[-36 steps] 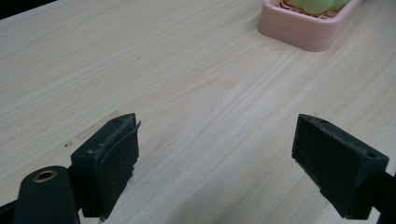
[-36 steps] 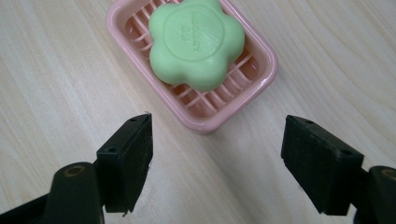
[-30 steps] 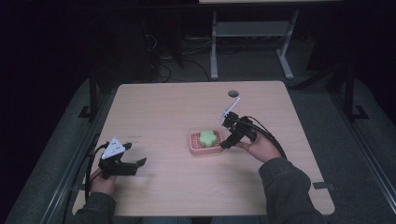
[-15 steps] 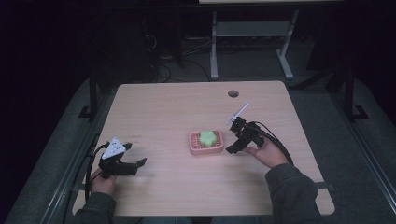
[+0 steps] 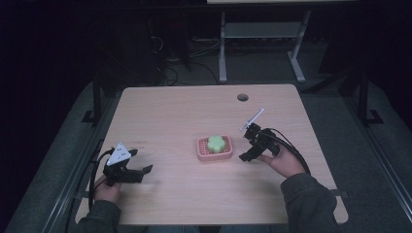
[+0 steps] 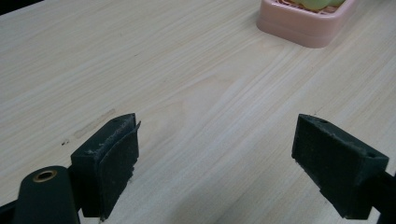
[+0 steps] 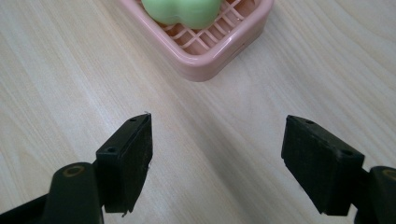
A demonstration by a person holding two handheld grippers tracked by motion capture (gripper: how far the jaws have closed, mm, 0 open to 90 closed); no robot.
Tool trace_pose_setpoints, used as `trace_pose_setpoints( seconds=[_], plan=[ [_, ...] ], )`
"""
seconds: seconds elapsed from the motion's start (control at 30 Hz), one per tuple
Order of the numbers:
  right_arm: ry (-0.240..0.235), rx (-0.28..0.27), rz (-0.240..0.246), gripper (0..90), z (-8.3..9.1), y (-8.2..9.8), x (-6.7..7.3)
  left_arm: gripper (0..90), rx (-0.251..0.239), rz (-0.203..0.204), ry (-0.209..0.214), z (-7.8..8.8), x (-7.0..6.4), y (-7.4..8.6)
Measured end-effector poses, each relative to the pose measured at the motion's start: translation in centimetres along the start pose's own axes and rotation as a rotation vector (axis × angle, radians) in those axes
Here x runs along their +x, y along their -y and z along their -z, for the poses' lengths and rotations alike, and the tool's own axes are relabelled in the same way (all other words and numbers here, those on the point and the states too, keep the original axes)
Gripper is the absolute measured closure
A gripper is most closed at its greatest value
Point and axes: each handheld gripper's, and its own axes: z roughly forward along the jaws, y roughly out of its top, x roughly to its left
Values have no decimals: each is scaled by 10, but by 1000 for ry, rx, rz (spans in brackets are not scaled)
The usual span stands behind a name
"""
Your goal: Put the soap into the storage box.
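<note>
A pink slatted soap dish [image 5: 214,148] sits near the middle of the wooden table [image 5: 184,116], with a green flower-shaped soap [image 5: 215,142] lying in it. My right gripper [image 5: 245,156] hovers just right of the dish, open and empty; the right gripper view has the dish [image 7: 210,49] and the soap [image 7: 182,11] a short way ahead of the jaws. My left gripper [image 5: 141,172] rests low at the table's front left, open, nothing between its jaws. The left gripper view catches a corner of the dish [image 6: 303,25] far ahead.
A round cable hole [image 5: 242,97] is in the table's back right. Beyond the table stands a metal desk frame [image 5: 257,43] with cables on a dark floor. Bare wood lies between the two grippers.
My right gripper has drawn back from over the dish, moving right and toward the person. The soap stays in the dish. The left gripper has not moved.
</note>
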Motion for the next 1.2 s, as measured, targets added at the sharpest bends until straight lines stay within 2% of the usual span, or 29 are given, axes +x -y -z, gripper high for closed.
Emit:
trace_pose_setpoints(
  seconds=[0.3,0.7,1.2],
  plan=[
    [-16,-6,-27,246,-1,13,0,144,-1,1,0,0,0,0],
    [-15,-5,-61,246,0,34,-4,144,2,1,0,-1,0,0],
    [-12,-35,-88,246,6,62,-4,144,3,-2,1,-1,-1,1]
  ],
)
